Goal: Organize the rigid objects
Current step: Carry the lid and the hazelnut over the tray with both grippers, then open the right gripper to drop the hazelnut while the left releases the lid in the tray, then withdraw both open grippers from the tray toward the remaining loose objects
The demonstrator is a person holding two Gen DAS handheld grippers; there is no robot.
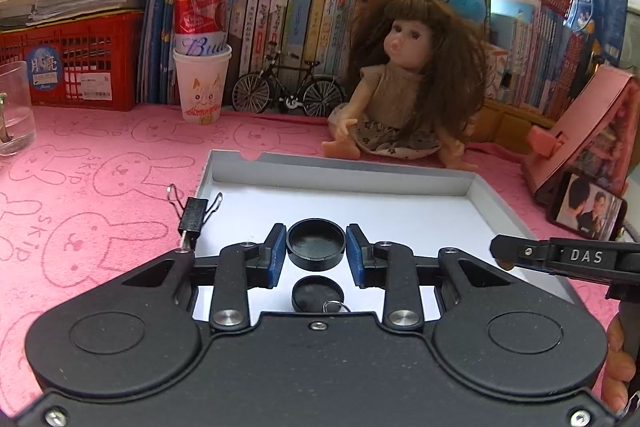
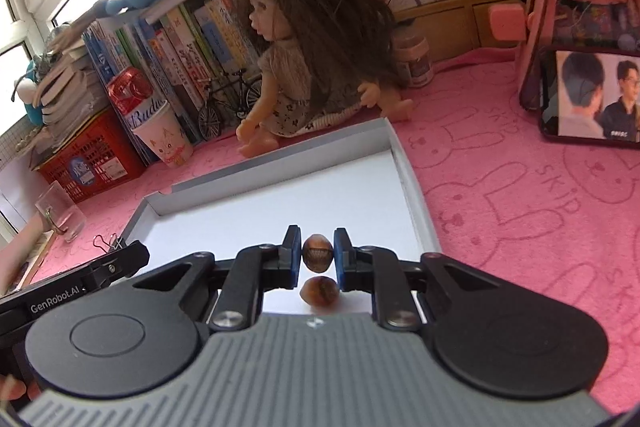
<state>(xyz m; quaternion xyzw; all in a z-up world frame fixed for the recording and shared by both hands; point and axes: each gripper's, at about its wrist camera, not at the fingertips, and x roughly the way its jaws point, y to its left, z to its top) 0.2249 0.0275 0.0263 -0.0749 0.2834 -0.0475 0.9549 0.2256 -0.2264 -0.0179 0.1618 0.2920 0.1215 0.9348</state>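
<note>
Pink bunny-print cloth covers the table (image 1: 104,163), and behind it you've got a wall of books, stuffed animals and a long-haired doll in a beige dress (image 1: 404,87) sitting right at the back edge of the shallow white cardboard box lid (image 1: 400,183).

Progress-wise, you're mid-delivery with both hands. Your left tool (image 1: 316,247) is pinching a round black plastic cap (image 1: 316,242) between its blue pads, held over the near part of the lid. Just under it there's a second dark round shape (image 1: 318,294); I'd guess that's the cap's reflection or shadow on the glossy white floor, but it could be another cap, hard to say. Your right tool (image 2: 317,254) is pressed together on a small brown nut-like object (image 2: 317,253), also over the lid, with the same kind of twin (image 2: 320,291) below it. So I'd call it: two items picked up and hovering over the lid, neither set down yet.

Still outside the lid is a black binder clip (image 1: 194,213), lying against the lid's left rim on the cloth. That looks like a leftover.

What you can't see: the tool bodies block the whole near end of the lid in both views, so anything already dropped there is hidden. A little metal ring (image 1: 335,306) peeks out at the left tool's edge, cut off.
</note>
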